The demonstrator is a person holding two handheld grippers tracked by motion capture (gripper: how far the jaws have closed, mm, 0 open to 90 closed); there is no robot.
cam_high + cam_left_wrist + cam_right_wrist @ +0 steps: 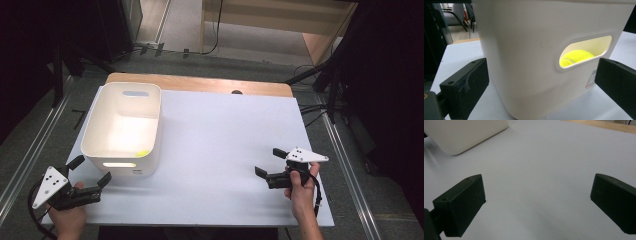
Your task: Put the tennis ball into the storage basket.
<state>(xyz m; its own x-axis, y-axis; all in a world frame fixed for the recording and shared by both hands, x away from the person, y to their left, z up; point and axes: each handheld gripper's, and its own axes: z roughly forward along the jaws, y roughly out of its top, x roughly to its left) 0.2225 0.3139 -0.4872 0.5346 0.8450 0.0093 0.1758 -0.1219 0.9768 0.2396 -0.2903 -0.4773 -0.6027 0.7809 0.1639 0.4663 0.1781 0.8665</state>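
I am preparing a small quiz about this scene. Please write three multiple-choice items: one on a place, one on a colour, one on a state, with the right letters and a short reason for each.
1. Where is the ball?
A. inside the white bin
B. on the bare table
C. between the right tool's jaws

2. What colour is the ball?
A. red
B. yellow-green
C. blue

3. How do both tools stand?
A. both shut
B. both open and holding nothing
C. left shut on the bin

Answers:
1 A: the ball shows through the handle slot of the white bin.
2 B: it looks bright yellow-green in the left gripper view.
3 B: the left tool and right tool have jaws wide apart with nothing between them.
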